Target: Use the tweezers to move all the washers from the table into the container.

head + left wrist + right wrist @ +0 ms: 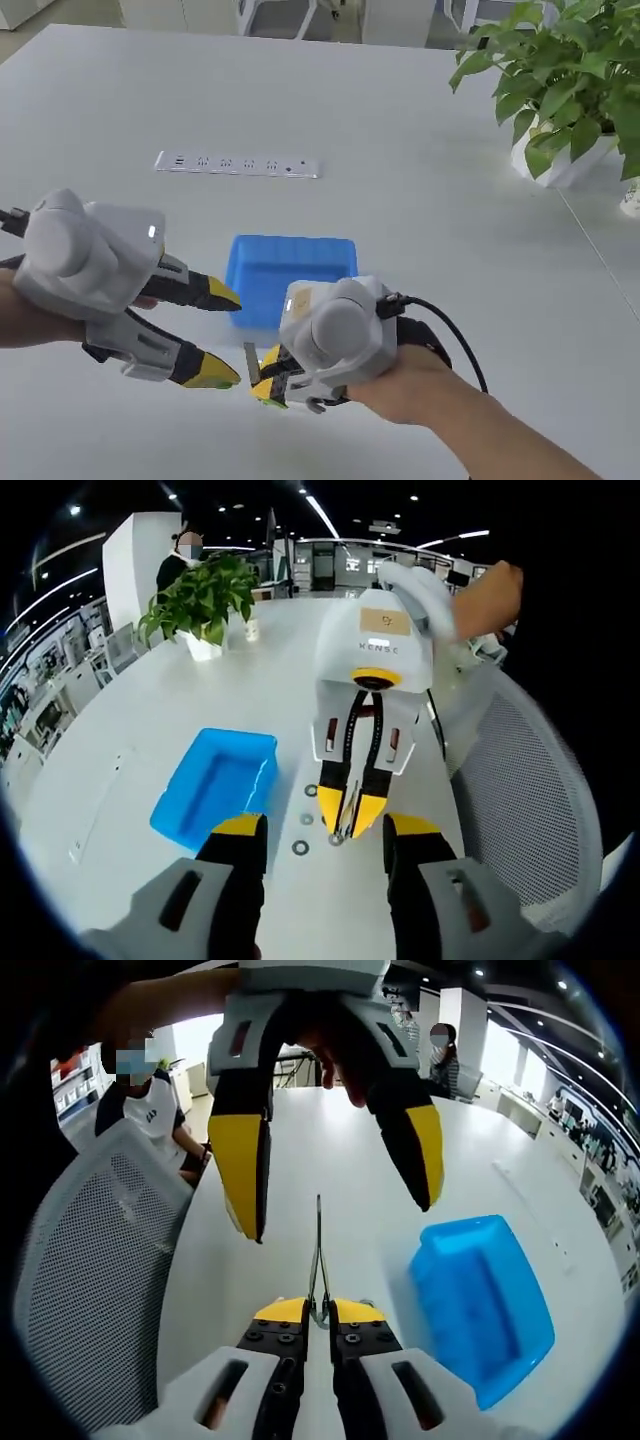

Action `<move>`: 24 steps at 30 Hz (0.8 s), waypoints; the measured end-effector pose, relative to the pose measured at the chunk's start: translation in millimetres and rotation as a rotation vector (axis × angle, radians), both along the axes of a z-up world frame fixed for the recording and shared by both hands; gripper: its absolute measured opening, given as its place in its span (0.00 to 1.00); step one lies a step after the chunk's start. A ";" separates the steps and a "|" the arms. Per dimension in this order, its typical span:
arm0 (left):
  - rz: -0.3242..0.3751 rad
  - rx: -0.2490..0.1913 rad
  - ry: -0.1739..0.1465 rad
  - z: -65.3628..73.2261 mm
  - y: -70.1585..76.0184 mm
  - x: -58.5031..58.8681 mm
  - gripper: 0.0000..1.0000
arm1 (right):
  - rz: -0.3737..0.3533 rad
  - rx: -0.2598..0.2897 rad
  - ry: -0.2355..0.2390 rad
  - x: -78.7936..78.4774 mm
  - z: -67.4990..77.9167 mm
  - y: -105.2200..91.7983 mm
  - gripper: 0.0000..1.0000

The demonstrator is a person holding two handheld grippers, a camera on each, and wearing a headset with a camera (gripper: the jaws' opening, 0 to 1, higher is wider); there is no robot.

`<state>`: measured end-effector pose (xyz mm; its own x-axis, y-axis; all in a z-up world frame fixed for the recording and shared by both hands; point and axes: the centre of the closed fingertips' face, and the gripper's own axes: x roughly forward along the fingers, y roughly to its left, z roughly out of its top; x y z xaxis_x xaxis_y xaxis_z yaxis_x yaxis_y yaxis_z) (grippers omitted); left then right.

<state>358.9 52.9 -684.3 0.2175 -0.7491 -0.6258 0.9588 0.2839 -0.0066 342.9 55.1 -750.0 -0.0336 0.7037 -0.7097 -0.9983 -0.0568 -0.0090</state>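
Three small metal washers (307, 819) lie in a row on the white table, just right of the blue container (215, 785) in the left gripper view. My right gripper (318, 1310) is shut on thin metal tweezers (318, 1250), whose tips (339, 832) point down at the table beside the washers. Whether the tips hold a washer I cannot tell. My left gripper (325, 828) is open with nothing between its yellow-tipped jaws, and it faces the right gripper from close by. In the head view the left gripper (235, 336) and right gripper (265, 385) meet in front of the container (290, 270).
A white power strip (237, 164) lies farther back on the table. A potted plant (570, 90) stands at the far right. A white mesh chair (540, 780) sits by the table's near edge. People stand and sit in the background.
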 end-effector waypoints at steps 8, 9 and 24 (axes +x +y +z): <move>0.086 -0.060 -0.011 8.1 8.1 4.0 0.66 | -0.005 -0.002 -0.002 8.0 19.0 -2.0 0.08; 0.092 -0.065 -0.011 8.6 8.5 4.0 0.67 | -0.006 0.000 -0.001 9.7 22.7 -2.2 0.08; 0.201 -0.133 -0.073 19.9 15.9 13.3 0.83 | 0.014 0.004 -0.016 36.1 57.3 -4.1 0.09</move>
<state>372.2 68.8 -664.5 0.4119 -0.7608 -0.5015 0.8823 0.4705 0.0110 379.0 50.9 -692.6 -0.0321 0.7057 -0.7078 -0.9971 -0.0711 -0.0257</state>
